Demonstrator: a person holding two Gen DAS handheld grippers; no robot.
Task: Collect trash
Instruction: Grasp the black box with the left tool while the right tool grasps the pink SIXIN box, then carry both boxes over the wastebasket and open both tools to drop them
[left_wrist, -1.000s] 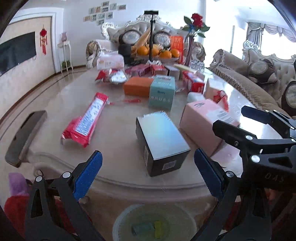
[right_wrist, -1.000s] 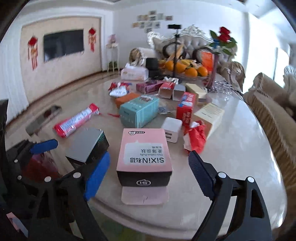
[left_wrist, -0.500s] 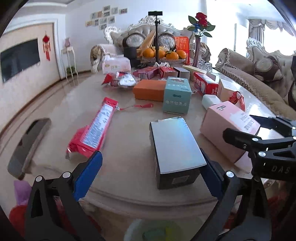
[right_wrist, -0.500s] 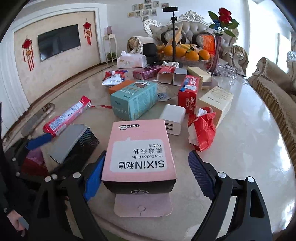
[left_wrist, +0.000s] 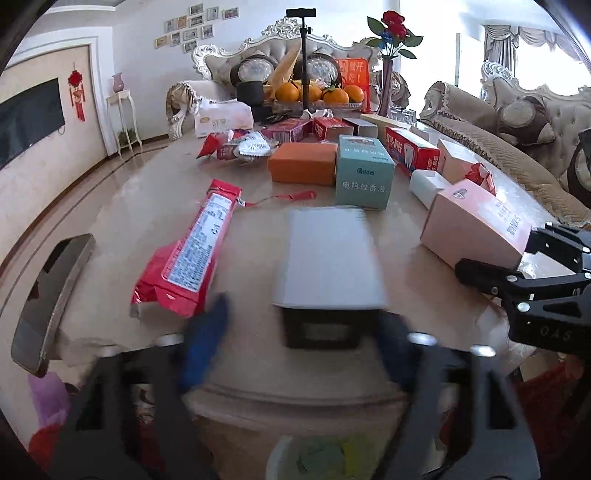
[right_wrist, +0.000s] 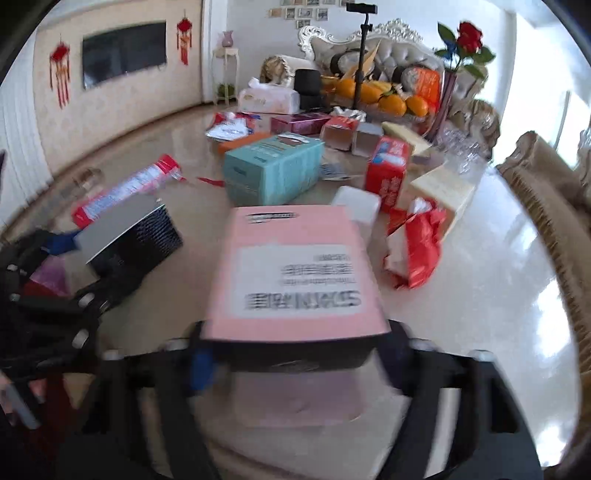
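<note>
Here we see a glossy, marble-like desk (left_wrist: 110, 206) with a moulded rounded edge, strewn with cardboard cartons and foil wrappers. In the lower centre of the left wrist view, the left gripper (left_wrist: 299, 347) straddles the near end of a rectangular black box (left_wrist: 328, 269) with a smooth silvery-grey top; its blue pads are smeared by motion blur, one at the left standing clear of the box, so the jaws read as spread apart. To the left lies a long, crinkled red wrapper (left_wrist: 188, 254) with a white printed label, torn open at its near end.

In the right wrist view, the right gripper (right_wrist: 295, 354) frames the near end of a matte pink box (right_wrist: 295, 269) with a white label and a dark base. Blur hides whether its fingers actually press the carton's sides, so we cannot tell if it grips. The label print is unreadable.

At the bottom edge of the left view, a pale round bin (left_wrist: 280, 461) is cut off, its contents indistinct.
</note>
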